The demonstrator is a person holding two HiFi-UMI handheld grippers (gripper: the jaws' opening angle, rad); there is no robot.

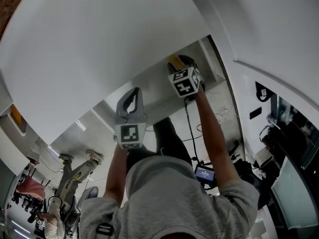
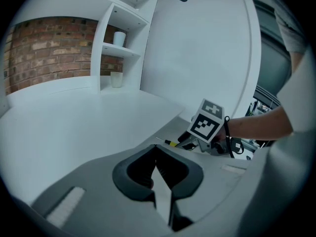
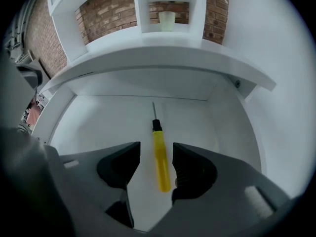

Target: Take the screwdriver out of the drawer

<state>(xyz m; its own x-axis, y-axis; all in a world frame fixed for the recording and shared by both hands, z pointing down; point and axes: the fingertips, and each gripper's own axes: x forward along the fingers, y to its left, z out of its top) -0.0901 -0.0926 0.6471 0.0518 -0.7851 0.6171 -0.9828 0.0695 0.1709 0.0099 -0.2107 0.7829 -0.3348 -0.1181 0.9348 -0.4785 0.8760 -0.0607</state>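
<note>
The yellow screwdriver [image 3: 161,162] lies flat in the open drawer [image 3: 98,117], between the sides of the wide-open, empty right claw [image 3: 156,148], so I think it is grabbing time: squeeze the handle, then lift, while the left claw [image 2: 157,154] is shut and empty.

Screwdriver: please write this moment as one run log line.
right gripper: open, jaws either side of screwdriver handle, gaps visible | screwdriver: flat in drawer | left gripper: shut, empty
</note>
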